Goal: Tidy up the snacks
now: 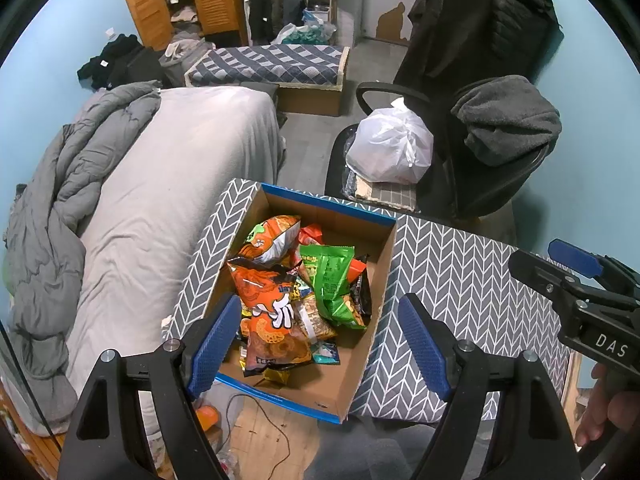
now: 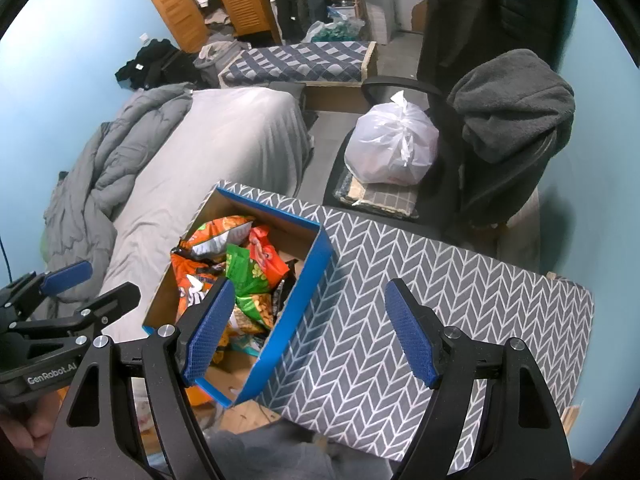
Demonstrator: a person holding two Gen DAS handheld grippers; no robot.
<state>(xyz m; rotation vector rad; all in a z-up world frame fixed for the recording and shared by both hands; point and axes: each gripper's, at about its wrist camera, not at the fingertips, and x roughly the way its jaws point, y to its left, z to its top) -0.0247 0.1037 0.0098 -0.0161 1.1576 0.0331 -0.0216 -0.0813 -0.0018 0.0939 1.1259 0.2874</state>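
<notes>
A blue-rimmed cardboard box [image 1: 368, 284] sits on the left end of a table with a grey herringbone cloth [image 1: 460, 276]. It holds several snack bags: orange bags [image 1: 264, 300] and a green bag [image 1: 332, 280]. My left gripper [image 1: 320, 340] is open and empty, hovering over the box's near half. My right gripper [image 2: 308, 332] is open and empty above the cloth, just right of the box [image 2: 296, 300]; its left finger overlaps the box's near corner. The green bag [image 2: 248, 276] and orange bags [image 2: 192, 276] show there too. Each gripper appears at the other view's edge.
A bed with a grey sheet and duvet [image 1: 160, 184] lies left of the table. An office chair [image 1: 480, 128] behind the table carries a white plastic bag [image 1: 390, 148] and a dark blanket. Wooden floor with a cable [image 1: 276, 428] lies below the box.
</notes>
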